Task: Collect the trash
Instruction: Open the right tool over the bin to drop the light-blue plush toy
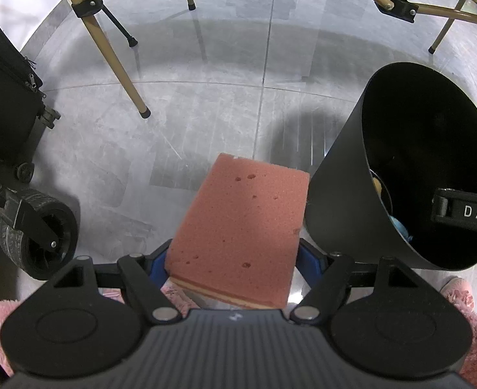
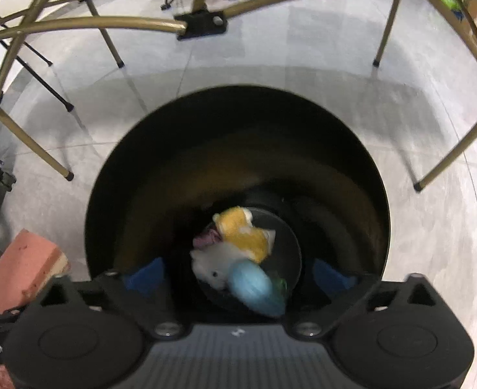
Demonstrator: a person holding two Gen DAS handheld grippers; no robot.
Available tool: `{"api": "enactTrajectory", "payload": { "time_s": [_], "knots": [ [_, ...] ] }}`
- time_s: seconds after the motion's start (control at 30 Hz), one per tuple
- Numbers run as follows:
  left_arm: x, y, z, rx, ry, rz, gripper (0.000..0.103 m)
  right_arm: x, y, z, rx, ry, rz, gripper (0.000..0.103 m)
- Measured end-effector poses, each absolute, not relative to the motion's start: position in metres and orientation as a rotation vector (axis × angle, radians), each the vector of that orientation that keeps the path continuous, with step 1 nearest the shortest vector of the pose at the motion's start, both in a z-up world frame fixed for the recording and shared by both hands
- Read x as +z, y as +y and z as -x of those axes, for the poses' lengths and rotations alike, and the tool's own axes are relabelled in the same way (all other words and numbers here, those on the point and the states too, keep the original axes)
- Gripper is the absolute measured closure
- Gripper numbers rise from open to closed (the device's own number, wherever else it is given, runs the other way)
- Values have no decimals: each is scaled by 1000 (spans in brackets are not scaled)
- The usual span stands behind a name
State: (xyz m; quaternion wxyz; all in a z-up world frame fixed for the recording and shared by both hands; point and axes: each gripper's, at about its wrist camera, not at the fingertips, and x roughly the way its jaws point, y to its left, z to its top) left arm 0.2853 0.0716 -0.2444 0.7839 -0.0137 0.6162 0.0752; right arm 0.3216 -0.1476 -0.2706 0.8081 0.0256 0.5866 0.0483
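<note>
Hovering over black bin point(image 2: 238, 149), right gripper point(image 2: 238, 275) has jaws spread wide w/ nothing between; plush items point(image 2: 238, 253) lie at bin bottom. Left gripper point(image 1: 232, 259) clamps pink sponge point(image 1: 241, 227) just beside bin, probably staged for next drop.

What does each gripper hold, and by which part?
Left gripper holds the pink sponge by its near end, across its sides. Right gripper holds nothing.

Left gripper point(image 1: 233, 259) points steeply down, jaws clamped on a load. Right gripper point(image 2: 238, 274) at its three o'clock, steeply down, jaws wide, empty.
</note>
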Motion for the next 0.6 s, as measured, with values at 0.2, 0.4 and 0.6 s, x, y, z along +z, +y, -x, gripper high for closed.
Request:
{"api": "enactTrajectory", "payload": {
  "time_s": [0.2, 0.4, 0.6],
  "knots": [
    [-244, 72, -285, 161, 1325, 29, 26, -269, -148, -319, 112, 1245, -47, 0],
    [-244, 72, -284, 158, 1320, 28, 26, -268, -147, -319, 113, 1241, -49, 0],
    [-240, 72, -282, 152, 1309, 34, 26, -266, -147, -319, 120, 1238, -39, 0]
  ]
}}
